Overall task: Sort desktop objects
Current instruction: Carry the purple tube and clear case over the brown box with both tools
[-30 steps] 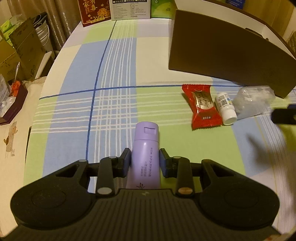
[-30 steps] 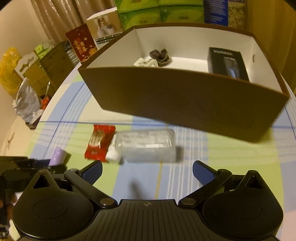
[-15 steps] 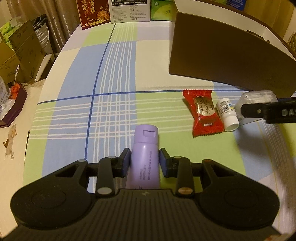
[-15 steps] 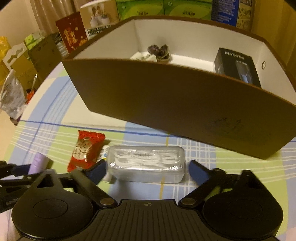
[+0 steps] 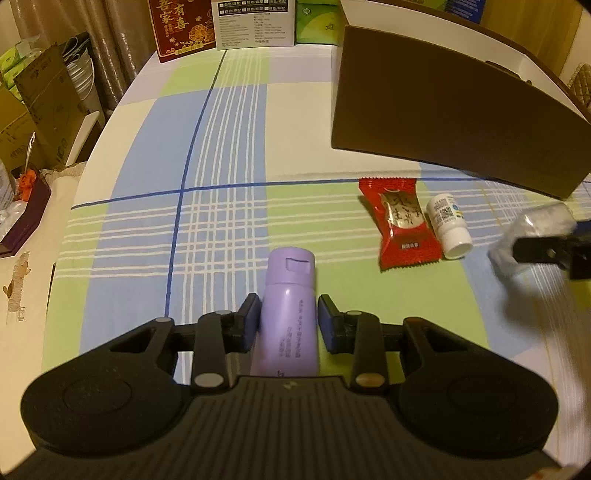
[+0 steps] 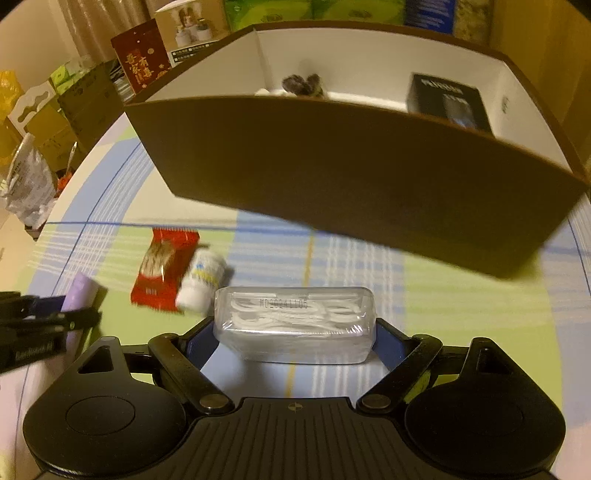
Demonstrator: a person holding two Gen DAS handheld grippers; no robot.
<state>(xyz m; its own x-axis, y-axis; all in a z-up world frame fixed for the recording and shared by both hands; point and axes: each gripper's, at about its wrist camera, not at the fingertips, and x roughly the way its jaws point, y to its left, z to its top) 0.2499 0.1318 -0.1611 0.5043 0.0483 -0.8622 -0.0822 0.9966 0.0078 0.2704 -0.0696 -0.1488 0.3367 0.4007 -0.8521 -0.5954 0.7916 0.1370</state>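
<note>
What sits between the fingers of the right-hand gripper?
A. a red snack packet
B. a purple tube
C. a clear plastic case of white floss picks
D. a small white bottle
C: in the right wrist view the clear plastic case sits between the fingers of the right gripper, while the red snack packet and small white bottle lie apart on the cloth.

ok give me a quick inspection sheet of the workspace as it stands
surface: table under a checked cloth, blue, green and cream
job's things: purple bottle lying between the left tongs; clear box of floss picks between the right tongs; red snack packet and small white bottle lying side by side; brown bin holding a black box and a dark item too blurred to name
clutter: nothing seen
grippers: left tongs shut on the purple bottle; right tongs have just been closing, pads on the clear box's ends
cables: nothing seen
surroundings: cartons at the far edge, curtain, cardboard boxes on the left
</note>
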